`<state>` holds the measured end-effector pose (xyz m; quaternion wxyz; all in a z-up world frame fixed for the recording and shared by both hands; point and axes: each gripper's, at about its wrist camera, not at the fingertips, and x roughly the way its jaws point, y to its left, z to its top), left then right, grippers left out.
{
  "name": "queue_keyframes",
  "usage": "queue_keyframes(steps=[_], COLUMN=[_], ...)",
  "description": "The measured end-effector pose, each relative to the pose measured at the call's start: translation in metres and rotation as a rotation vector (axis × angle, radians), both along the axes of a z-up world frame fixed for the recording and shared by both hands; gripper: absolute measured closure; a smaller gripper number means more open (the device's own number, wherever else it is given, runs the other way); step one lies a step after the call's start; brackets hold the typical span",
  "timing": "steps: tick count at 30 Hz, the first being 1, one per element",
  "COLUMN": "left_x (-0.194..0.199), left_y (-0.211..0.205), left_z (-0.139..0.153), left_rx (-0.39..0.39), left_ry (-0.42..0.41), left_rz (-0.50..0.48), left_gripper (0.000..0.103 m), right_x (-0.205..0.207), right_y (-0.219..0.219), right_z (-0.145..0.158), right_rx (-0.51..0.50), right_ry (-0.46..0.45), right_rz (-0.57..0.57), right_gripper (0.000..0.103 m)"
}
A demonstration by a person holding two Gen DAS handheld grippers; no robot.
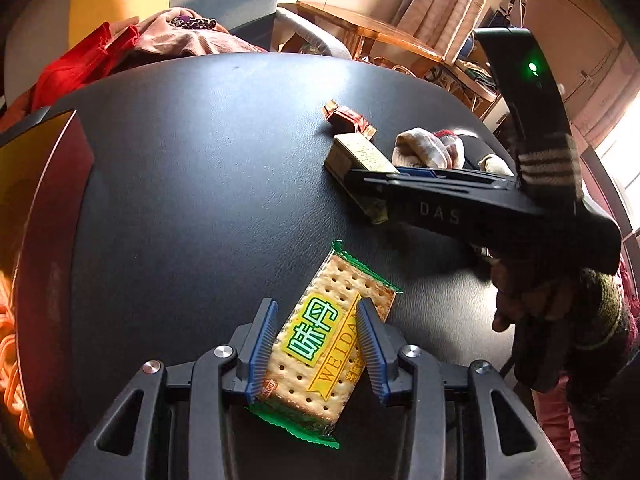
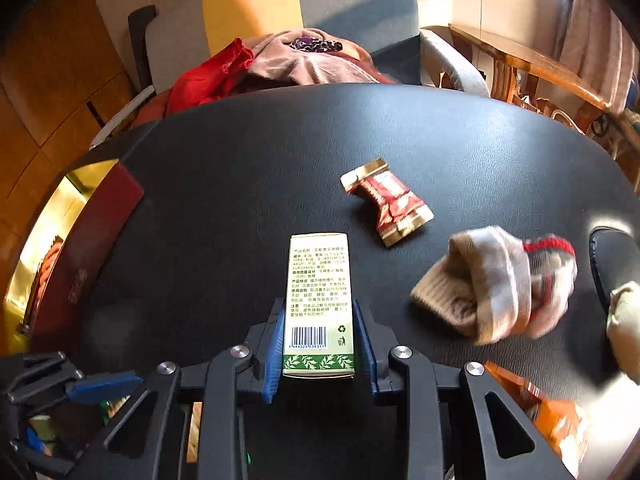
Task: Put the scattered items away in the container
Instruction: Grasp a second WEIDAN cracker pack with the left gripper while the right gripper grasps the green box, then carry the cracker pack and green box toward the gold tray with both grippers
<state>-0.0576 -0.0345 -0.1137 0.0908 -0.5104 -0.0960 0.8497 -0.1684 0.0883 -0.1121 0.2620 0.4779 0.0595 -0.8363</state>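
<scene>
A dark round table point(image 2: 248, 168) is filling both views, with a chair heaped with red and pink clothes point(image 2: 280, 64) standing behind its far edge. At the table's left edge a dark red box with a gold lining point(image 2: 86, 240) is sitting open, something orange showing inside it. A rolled beige sock with a red band point(image 2: 496, 284) is lying on the right part of the table, near the right gripper. The left gripper point(image 1: 316, 344) is straddling a green-edged cracker packet point(image 1: 332, 336), which is lying flat and slanted on the table; its blue pads point(image 1: 262, 344) are sitting close on either side, though whether they are actually pressing the packet cannot be told. The right gripper point(image 2: 319, 344) is closing narrowly about the barcode end of a small cream and green carton point(image 2: 319, 296), both pads appearing to touch its sides, the carton pointing away across the table. A red and gold sachet point(image 2: 388, 202) is lying just beyond the carton, apart from it. An orange wrapper point(image 2: 556, 420) is peeking out beside the right gripper's body.
</scene>
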Motion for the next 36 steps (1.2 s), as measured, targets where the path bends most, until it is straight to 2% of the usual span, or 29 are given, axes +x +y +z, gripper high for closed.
queue_keyframes(steps=[6,14,21,28,31,36], left_x=[0.022,0.045,0.059,0.057,0.052,0.045], left_y=[-0.005,-0.007,-0.010,-0.005,0.003,0.002], left_z=[0.000,0.006,0.018,0.017,0.010,0.005], left_rx=[0.005,-0.005,-0.034,-0.075,-0.111,-0.100], left_ry=[0.003,0.028,0.070,0.054,0.042,0.027], left_rz=[0.004,-0.047,-0.087,-0.158,-0.188,-0.203], left_gripper=[0.059,0.058,0.052,0.050,0.050,0.050], right_x=[0.045,0.108,0.148,0.159,0.159,0.154], right_y=[0.014,0.050,0.082,0.102,0.106,0.103], right_z=[0.000,0.001,0.000,0.006,0.010,0.009], right_rx=[-0.017,-0.041,-0.074,-0.162,-0.181,-0.188], right_ry=[-0.005,-0.020,-0.041,-0.026,-0.012,-0.008], right_rz=[-0.024,-0.096,-0.160,-0.212,-0.221,-0.212], right_gripper=[0.071,0.071,0.068,0.051,0.050,0.050])
